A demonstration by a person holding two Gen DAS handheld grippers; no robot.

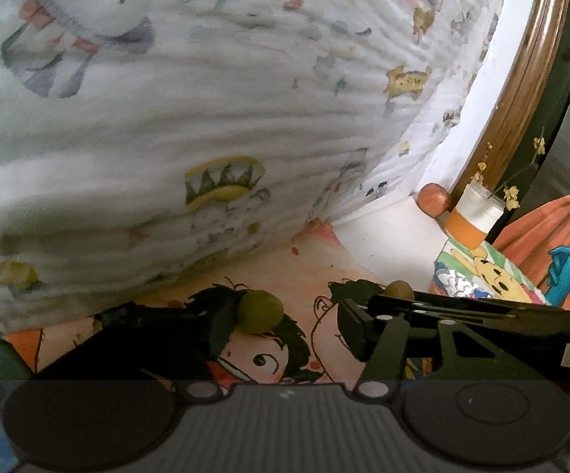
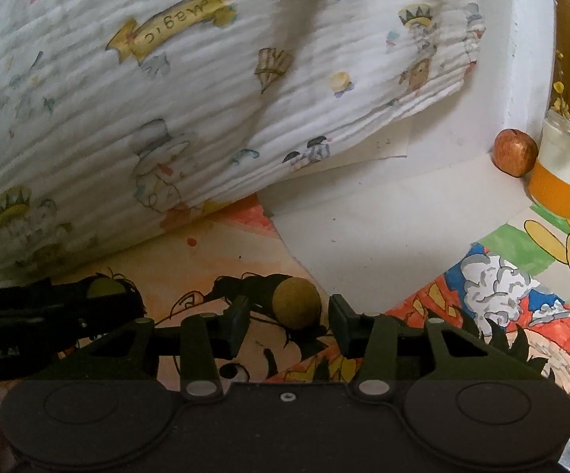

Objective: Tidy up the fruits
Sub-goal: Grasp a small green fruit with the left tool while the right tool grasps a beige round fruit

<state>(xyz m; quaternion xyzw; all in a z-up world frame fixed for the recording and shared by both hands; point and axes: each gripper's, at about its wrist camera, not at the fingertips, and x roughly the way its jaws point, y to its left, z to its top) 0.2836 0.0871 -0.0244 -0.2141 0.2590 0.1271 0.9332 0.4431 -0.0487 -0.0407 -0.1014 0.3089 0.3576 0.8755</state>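
Note:
In the left wrist view a round green fruit (image 1: pixel 260 312) lies on the cartoon-printed surface (image 1: pixel 285 268) beside the left finger of my left gripper (image 1: pixel 281 321), whose jaws stand wide apart. A brown-yellow fruit (image 1: pixel 399 291) shows behind the other gripper's arm. In the right wrist view that brown-yellow fruit (image 2: pixel 296 302) lies between the open fingers of my right gripper (image 2: pixel 290 321), not touched on either side. The green fruit (image 2: pixel 105 288) shows at the left behind the left gripper. A red-brown fruit (image 2: pixel 515 152) rests against the white wall corner.
A big white quilt with cartoon prints (image 2: pixel 166 98) hangs over the far side of the surface. A cup with an orange base and yellow flowers (image 2: pixel 562 169) stands at the right next to the red-brown fruit. A wooden frame (image 1: pixel 521 79) runs along the wall.

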